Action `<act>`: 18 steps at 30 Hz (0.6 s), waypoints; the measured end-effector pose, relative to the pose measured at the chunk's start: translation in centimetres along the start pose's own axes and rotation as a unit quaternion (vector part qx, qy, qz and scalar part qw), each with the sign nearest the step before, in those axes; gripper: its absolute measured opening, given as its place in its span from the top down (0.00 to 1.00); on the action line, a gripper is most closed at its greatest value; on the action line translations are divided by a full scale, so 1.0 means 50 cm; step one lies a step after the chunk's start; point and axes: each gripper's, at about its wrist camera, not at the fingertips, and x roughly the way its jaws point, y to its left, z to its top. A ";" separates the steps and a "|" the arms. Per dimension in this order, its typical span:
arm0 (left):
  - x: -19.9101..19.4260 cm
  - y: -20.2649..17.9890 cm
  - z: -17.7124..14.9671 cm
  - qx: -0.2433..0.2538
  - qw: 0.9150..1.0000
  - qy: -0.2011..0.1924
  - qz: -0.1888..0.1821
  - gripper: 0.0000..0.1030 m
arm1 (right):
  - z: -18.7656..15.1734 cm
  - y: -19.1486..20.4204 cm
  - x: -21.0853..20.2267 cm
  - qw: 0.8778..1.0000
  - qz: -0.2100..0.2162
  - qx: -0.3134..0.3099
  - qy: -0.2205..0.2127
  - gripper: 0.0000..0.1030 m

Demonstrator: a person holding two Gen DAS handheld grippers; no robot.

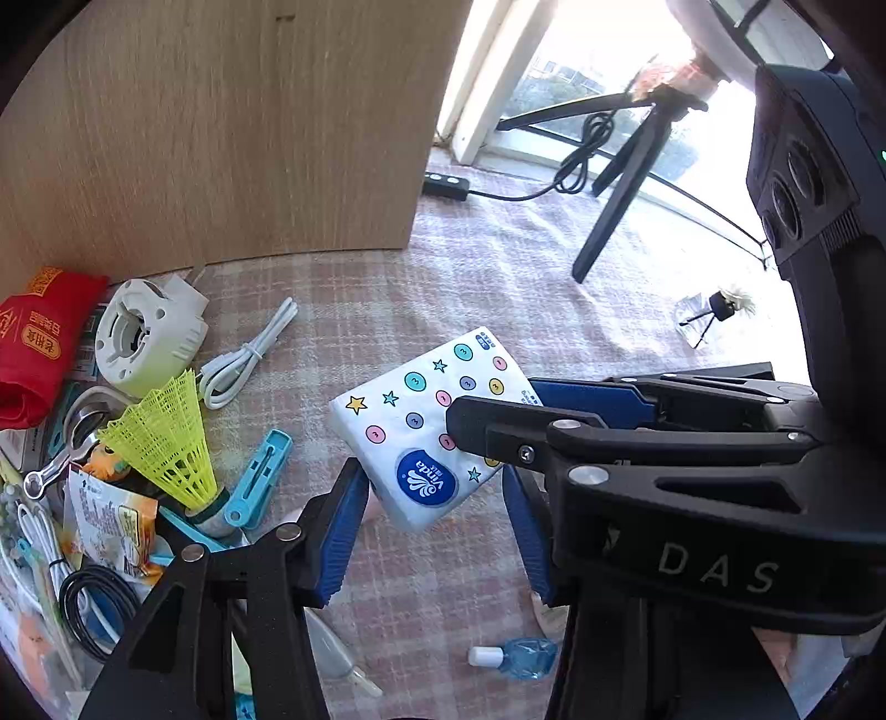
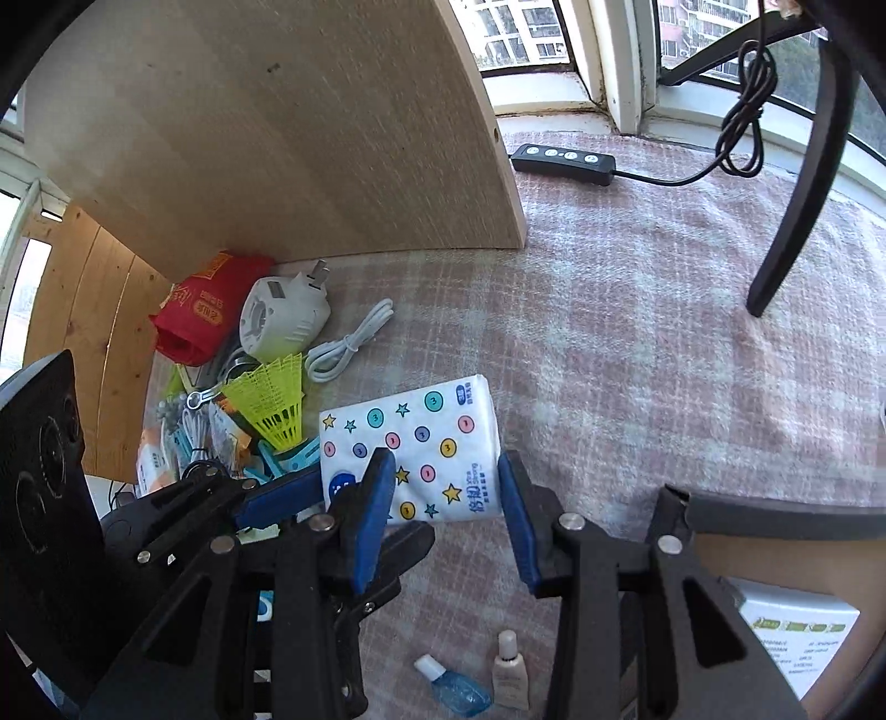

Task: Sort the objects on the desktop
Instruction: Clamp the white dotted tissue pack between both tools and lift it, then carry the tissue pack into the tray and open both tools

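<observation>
Note pink plaid cloth [image 2: 637,360] across the whole tabletop. At the rear edge: upright wooden panel [image 2: 304,138], then window [image 2: 526,39]. Near the rear edge also: black controller [image 2: 562,162] with cable, and a tripod leg [image 2: 797,183].

Locate tissue pack [image 1: 410,421] tilted above the tabletop's middle, beside clutter including a yellow shuttlecock [image 1: 166,437] along the left edge. Right gripper [image 2: 443,465]: clenched on the pack's end. Left gripper [image 1: 432,487]: pads either side of the pack's lower corner; grip impossible to judge.

Left wrist view only: mini tripod [image 1: 714,315] toward the right edge. Right wrist view only: cream tube [image 2: 509,675] just beside blue bottle [image 2: 459,692], and white box [image 2: 792,637] at the near right corner.
</observation>
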 end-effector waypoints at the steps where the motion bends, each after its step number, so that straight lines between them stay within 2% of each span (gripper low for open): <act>1: -0.011 -0.006 -0.007 0.002 1.000 -0.002 -0.003 0.54 | -0.007 -0.003 -0.014 1.000 0.000 0.001 -0.005 0.62; 8: -0.068 -0.102 -0.053 0.047 0.998 -0.014 -0.026 0.54 | -0.087 -0.028 -0.124 0.999 -0.003 0.013 -0.038 0.62; 10: -0.059 -0.140 -0.062 0.060 0.997 -0.014 -0.036 0.51 | -0.117 -0.040 -0.148 0.999 -0.003 0.023 -0.046 0.62; 18: -0.039 -0.278 -0.128 0.126 0.990 0.016 -0.067 0.51 | -0.250 -0.138 -0.229 0.995 -0.018 0.071 -0.066 0.62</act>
